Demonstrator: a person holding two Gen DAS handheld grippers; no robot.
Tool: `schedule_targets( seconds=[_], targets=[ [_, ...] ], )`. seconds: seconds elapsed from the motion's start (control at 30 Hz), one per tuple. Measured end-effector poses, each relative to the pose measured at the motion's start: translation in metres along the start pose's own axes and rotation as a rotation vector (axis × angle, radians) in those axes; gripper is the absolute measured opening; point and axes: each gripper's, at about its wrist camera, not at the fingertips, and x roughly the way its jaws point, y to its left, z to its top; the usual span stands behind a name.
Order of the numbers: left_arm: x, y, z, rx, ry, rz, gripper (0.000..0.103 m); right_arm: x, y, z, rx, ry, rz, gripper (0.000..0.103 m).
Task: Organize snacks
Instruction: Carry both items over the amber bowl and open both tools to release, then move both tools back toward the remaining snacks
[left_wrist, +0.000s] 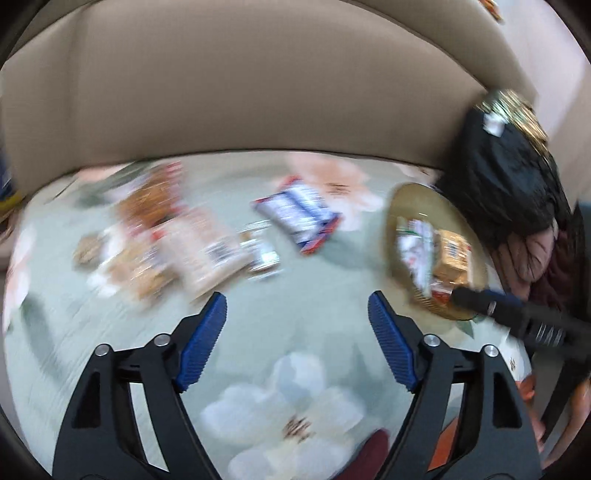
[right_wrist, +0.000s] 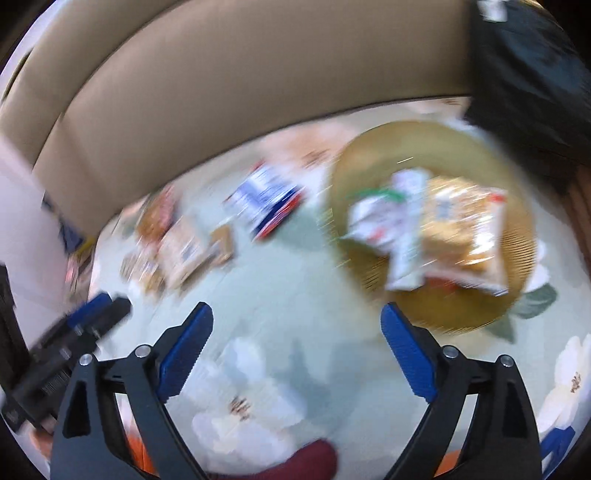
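Two grippers hang empty over a bed's floral sheet (right_wrist: 288, 295), both frames motion-blurred. The beige headboard (left_wrist: 240, 92) closes the far edge; a black bag (left_wrist: 506, 173) blocks the far right corner. The gold basket (right_wrist: 436, 147) sits right, holding two snack packets (right_wrist: 436, 229). Loose snack packets (left_wrist: 173, 240) lie far left, a blue-and-white packet (left_wrist: 299, 214) between them and the basket. Near-centre sheet is bare. Left gripper (left_wrist: 297, 310) and right gripper (right_wrist: 297, 321): jaws spread wide, gripping nothing.
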Motion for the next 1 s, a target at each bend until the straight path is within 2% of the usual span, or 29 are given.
schedule_targets(
  seconds=[0.1,0.2,0.37,0.5,0.7,1.0],
  targets=[
    [-0.023,0.036,-0.015,-0.084,-0.040,0.050,0.080,0.021,0.039,-0.023,-0.083,0.057,0.026,0.092],
    [-0.031,0.057,-0.032,-0.115,-0.074,0.113,0.080,0.038,0.067,-0.045,-0.171,0.055,0.029,0.092],
    [-0.015,0.078,-0.052,-0.145,-0.067,0.168,0.080,0.055,0.083,-0.063,-0.264,0.047,-0.008,0.092],
    [0.004,0.097,-0.057,-0.213,-0.020,0.164,0.080,0.065,0.078,-0.063,-0.259,0.053,-0.022,0.092],
    [0.020,0.132,-0.068,-0.358,0.034,0.164,0.079,0.088,0.071,-0.063,-0.216,0.130,-0.004,0.092],
    [0.032,0.130,-0.068,-0.347,0.054,0.172,0.079,0.092,0.082,-0.067,-0.261,0.150,0.000,0.092]
  ],
)
